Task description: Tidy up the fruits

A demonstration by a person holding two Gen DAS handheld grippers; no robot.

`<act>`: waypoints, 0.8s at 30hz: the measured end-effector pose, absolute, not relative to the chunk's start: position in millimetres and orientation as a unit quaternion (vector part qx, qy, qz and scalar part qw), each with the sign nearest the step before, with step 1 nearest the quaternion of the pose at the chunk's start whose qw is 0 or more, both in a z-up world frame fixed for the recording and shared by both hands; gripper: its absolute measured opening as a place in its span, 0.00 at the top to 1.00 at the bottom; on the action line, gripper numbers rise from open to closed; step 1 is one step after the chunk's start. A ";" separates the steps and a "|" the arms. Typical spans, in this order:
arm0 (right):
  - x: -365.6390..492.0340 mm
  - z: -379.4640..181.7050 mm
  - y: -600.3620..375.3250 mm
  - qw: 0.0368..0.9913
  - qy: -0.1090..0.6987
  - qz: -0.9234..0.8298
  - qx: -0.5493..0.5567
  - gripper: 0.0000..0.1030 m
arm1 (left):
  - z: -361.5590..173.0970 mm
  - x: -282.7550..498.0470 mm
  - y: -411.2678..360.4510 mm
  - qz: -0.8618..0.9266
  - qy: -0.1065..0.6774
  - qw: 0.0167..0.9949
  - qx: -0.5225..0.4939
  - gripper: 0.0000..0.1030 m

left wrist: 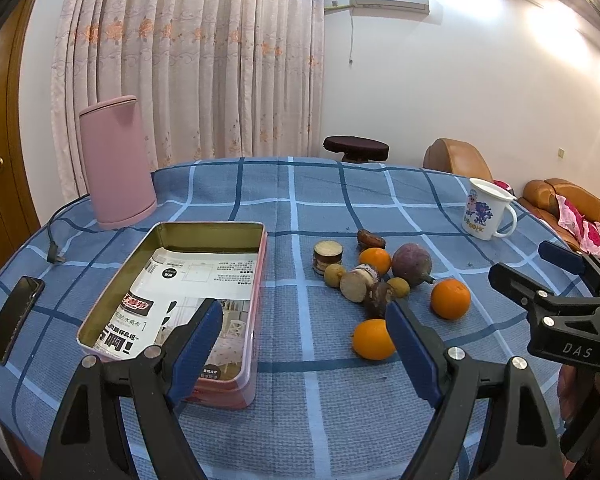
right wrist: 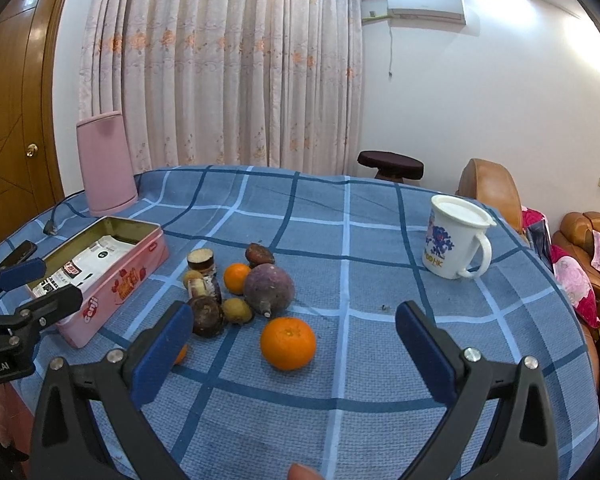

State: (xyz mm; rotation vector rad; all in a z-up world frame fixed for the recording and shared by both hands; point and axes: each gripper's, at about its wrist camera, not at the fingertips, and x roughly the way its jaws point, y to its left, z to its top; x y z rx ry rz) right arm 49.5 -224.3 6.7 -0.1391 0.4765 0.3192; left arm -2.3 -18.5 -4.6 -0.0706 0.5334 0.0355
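Room bright w/ light from top right; glare on wall (left wrist: 548, 32). Strong fisheye bend at edges, dark corners, soft shadows.

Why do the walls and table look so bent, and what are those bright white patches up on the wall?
Left wrist view: the fisheye lens bows the tablecloth edge and door frame, dark corners ring the picture, and glare blows out the upper right wall. Right wrist view: the same curving, with softer glare on the wall and a shine on the wooden door; the orange stays sharp.
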 end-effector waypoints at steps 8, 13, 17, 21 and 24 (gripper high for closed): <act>49.4 5.6 -223.3 0.956 0.236 0.157 -0.069 0.00 | -5.5 -1.7 -19.0 0.018 0.265 0.964 -0.034 0.18; 49.6 4.7 -223.6 0.957 0.236 0.157 -0.067 0.00 | -7.8 -0.1 -20.0 0.018 0.267 0.963 -0.033 0.18; 50.0 4.4 -223.9 0.957 0.236 0.158 -0.067 0.00 | -8.5 1.3 -20.9 0.018 0.268 0.963 -0.032 0.18; 50.5 3.6 -224.5 0.956 0.237 0.157 -0.067 0.00 | -10.7 2.4 -22.3 0.017 0.270 0.962 -0.030 0.18; 50.8 1.1 -224.8 0.956 0.239 0.157 -0.065 0.00 | -13.2 4.1 -24.0 0.017 0.273 0.962 -0.029 0.18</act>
